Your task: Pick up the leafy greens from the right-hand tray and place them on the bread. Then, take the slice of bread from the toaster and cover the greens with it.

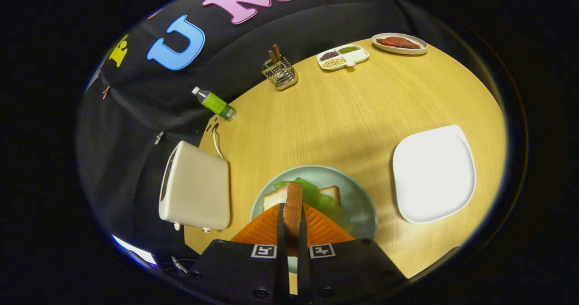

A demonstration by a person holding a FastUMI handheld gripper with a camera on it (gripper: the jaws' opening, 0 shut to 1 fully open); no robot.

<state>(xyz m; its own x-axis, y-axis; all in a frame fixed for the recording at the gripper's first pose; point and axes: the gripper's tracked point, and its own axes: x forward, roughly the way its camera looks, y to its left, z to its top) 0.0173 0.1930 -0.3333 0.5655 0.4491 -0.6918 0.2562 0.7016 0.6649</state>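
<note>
The gripper (292, 226) had both fingers clamped on a browned slice of bread (293, 207), held on edge between them. The slice hung above a round pale-green plate (362, 196) on the round wooden table (353, 115). On that plate lay a second, pale slice of bread (274, 197) with the leafy greens (316, 196) spread over it; the held slice stood in front of the middle of the greens and hid part of them.

Just beside the plate, on the gripper's left, stood a cream-coloured toaster (194, 187) at the table edge, with a white cord (217, 143) running from behind it. On the right, apart from the plate, lay a white square tray (433, 173) with rounded corners.

Well beyond the fingers, a green-labelled plastic bottle (214, 103) lay at the far left rim. Further round stood a wire utensil holder (279, 72) with wooden handles, then a white divided dish (343, 56) of beans and grains, then a small oval plate (400, 43) carrying a reddish slab.
</note>
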